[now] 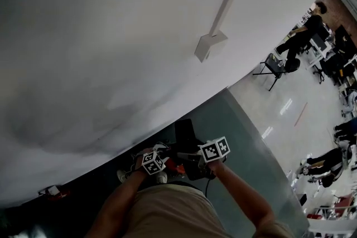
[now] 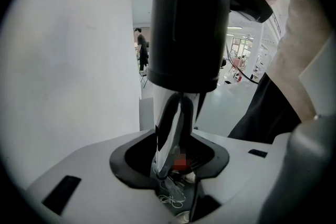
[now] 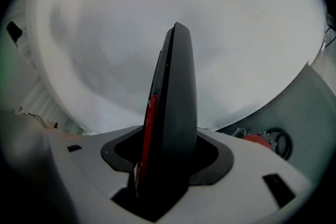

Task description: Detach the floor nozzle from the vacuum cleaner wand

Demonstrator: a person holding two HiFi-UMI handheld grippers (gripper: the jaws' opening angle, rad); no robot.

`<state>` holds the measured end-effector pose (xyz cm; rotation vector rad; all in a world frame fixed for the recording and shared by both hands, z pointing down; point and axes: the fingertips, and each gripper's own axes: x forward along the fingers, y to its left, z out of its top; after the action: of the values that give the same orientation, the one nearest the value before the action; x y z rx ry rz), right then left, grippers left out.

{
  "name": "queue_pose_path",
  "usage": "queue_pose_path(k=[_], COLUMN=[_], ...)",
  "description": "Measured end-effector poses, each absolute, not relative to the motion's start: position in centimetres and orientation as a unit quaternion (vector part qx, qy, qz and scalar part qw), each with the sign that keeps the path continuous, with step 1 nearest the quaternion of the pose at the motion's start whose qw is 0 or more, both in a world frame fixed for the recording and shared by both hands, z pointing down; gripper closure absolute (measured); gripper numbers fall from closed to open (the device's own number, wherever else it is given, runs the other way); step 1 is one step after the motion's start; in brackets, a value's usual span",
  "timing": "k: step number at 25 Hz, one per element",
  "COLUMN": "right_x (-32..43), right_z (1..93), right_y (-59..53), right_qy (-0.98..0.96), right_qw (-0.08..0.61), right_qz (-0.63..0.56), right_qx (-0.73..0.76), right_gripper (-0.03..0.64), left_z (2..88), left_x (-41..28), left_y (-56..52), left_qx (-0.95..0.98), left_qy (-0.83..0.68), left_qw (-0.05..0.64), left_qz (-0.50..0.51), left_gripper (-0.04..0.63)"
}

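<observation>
White painted wall (image 1: 111,36) across most of the head view, grey-green floor (image 1: 245,120) beside it. Low in that view, against the person's beige clothing (image 1: 167,209): both forearms (image 1: 240,187) reaching in, hands close together, dark vacuum parts between and under them.

Clamped round the shiny silver-and-black wand tube (image 2: 169,123): left gripper (image 2: 176,165), the tube running straight out along its jaws into a broad black cylindrical collar (image 2: 186,23). Clamped on a flat black nozzle part (image 3: 176,102) with a red strip (image 3: 148,128) down one edge: right gripper (image 3: 163,181), that part likewise standing straight out between its jaws, seen against the wall.

Judged from this: joint somewhere between the two grips, not clearly nearer either hand, with the wand's long axis in line with the left gripper. Next move probably a straight pull apart along that axis rather than a sideways bend. Release catch not made out.
</observation>
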<state>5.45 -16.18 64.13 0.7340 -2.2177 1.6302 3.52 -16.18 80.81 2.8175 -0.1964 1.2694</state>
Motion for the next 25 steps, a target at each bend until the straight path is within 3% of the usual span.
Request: queue_pose_path(k=[7, 11, 12, 16, 20, 24, 25], right_x=[4.4, 4.6, 4.6, 3.5, 3.4, 2.1, 2.1], right_z=[63.7, 63.4, 63.3, 62.9, 63.1, 62.5, 62.6], right_y=[-15.4, -15.6, -15.6, -14.5, -14.6, -13.1, -13.2], right_qy=[-0.781, -0.756, -0.757, -0.783, -0.759, -0.775, -0.777], right_qw=[0.191, 0.1, 0.104, 0.237, 0.124, 0.202, 0.19], right_qz=[0.52, 0.602, 0.599, 0.493, 0.587, 0.521, 0.53], right_qx=[0.29, 0.235, 0.241, 0.298, 0.253, 0.296, 0.28], right_gripper=[0.368, 0.388, 0.388, 0.388, 0.39, 0.39, 0.39], left_z=[80.5, 80.5, 80.5, 80.6, 80.5, 80.2, 80.2], left_x=[2.5, 2.4, 2.4, 1.7, 1.4, 0.5, 0.3], left_y=[-15.8, -15.3, -15.2, -14.7, -14.3, -13.5, -13.4], left_qx=[0.917, 0.914, 0.913, 0.914, 0.912, 0.915, 0.917], left_qy=[-0.066, -0.054, -0.048, -0.036, -0.045, -0.045, -0.054], left_qw=[0.03, 0.013, 0.011, 0.014, 0.01, 0.015, 0.017], left_qz=[0.392, 0.402, 0.404, 0.403, 0.407, 0.4, 0.395], left_gripper=[0.439, 0.44, 0.44, 0.439, 0.44, 0.439, 0.439])
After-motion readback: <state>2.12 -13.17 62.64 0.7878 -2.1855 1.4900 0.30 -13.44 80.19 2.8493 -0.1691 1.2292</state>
